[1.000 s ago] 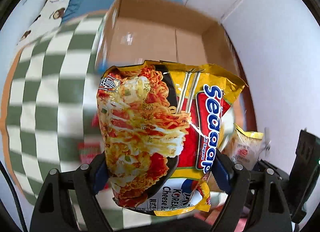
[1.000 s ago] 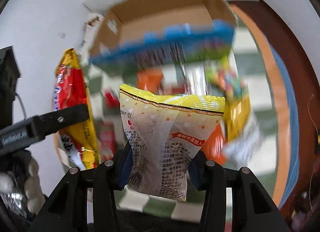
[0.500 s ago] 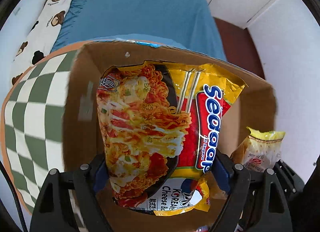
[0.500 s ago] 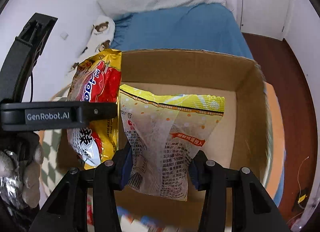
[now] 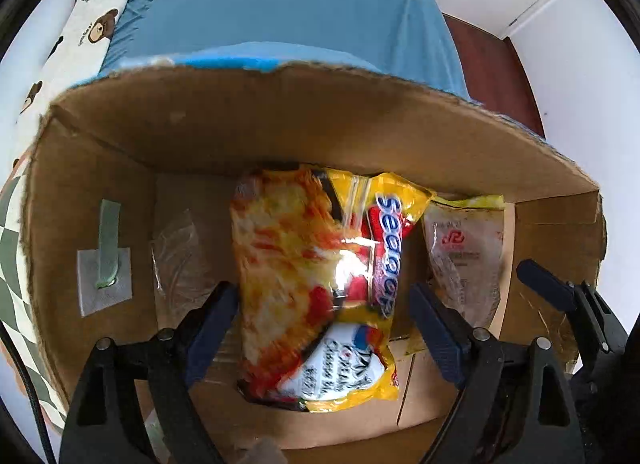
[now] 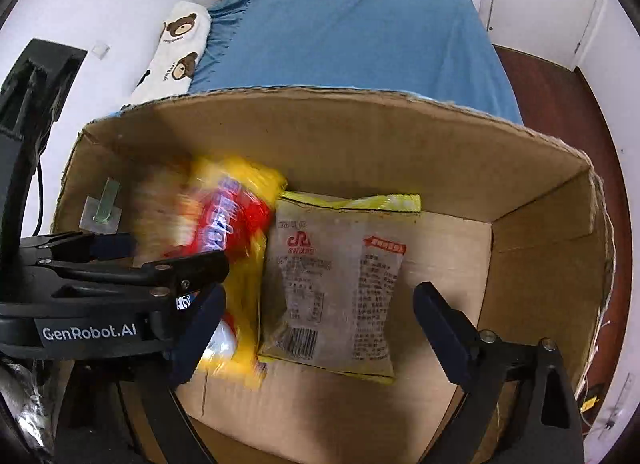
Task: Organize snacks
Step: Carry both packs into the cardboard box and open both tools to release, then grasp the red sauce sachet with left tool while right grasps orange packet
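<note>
Sedaap noodle packet point(image 5: 320, 284), yellow-red, blurred, lies in cardboard box point(image 5: 280, 123); pale packet point(image 6: 336, 288) with red logo and barcode lies just right of it on the box floor. Left gripper point(image 5: 324, 328) jaws opening, packet between them, pads clear. Right gripper point(image 6: 316, 332) jaws opening, spread wide over pale packet. "GenRobot.AI" on left gripper body. Blue bed point(image 6: 352, 35), bear-print pillow point(image 6: 176, 47) behind; checkered cloth point(image 5: 10, 248) at left.
</note>
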Demonstrator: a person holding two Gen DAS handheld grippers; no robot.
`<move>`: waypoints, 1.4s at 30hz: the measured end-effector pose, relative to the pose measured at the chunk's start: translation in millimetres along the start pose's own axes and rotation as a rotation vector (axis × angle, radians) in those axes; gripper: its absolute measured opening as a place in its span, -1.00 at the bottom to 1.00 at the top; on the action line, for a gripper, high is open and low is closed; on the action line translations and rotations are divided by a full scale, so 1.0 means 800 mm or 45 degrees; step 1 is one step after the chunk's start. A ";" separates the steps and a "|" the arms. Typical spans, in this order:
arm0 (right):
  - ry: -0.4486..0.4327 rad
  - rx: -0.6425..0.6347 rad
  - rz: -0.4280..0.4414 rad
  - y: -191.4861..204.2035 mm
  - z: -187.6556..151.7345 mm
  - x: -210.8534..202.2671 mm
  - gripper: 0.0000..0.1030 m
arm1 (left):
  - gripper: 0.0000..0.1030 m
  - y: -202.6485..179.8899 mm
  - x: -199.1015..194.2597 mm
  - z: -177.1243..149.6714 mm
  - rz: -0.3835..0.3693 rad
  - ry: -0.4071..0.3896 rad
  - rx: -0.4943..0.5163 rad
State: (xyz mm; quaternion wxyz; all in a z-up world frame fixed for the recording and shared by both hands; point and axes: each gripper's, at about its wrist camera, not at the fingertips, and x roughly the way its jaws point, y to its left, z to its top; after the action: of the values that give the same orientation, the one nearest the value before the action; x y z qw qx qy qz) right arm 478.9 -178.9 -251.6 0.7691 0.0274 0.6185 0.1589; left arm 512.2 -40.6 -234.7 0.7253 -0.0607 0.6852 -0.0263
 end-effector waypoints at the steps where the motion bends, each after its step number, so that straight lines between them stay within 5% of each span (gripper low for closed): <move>1: 0.002 0.006 0.001 -0.005 0.000 -0.001 0.88 | 0.70 -0.002 -0.004 -0.002 0.010 -0.015 0.010; 19: -0.129 0.110 -0.169 -0.018 -0.071 -0.116 0.89 | 0.70 -0.021 -0.106 -0.107 0.143 -0.329 0.066; 31: -0.313 0.105 -0.237 0.027 -0.134 -0.221 0.89 | 0.70 -0.027 -0.191 -0.166 0.107 -0.543 0.095; 42: -0.375 0.153 -0.201 0.060 -0.197 -0.275 0.89 | 0.70 -0.013 -0.239 -0.236 0.064 -0.616 0.108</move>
State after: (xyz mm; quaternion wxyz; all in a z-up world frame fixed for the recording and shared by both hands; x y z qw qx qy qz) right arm 276.7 -218.7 -69.5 0.8584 0.0477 0.5078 0.0551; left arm 313.3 -37.4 -54.1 0.8705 -0.0178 0.4913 -0.0216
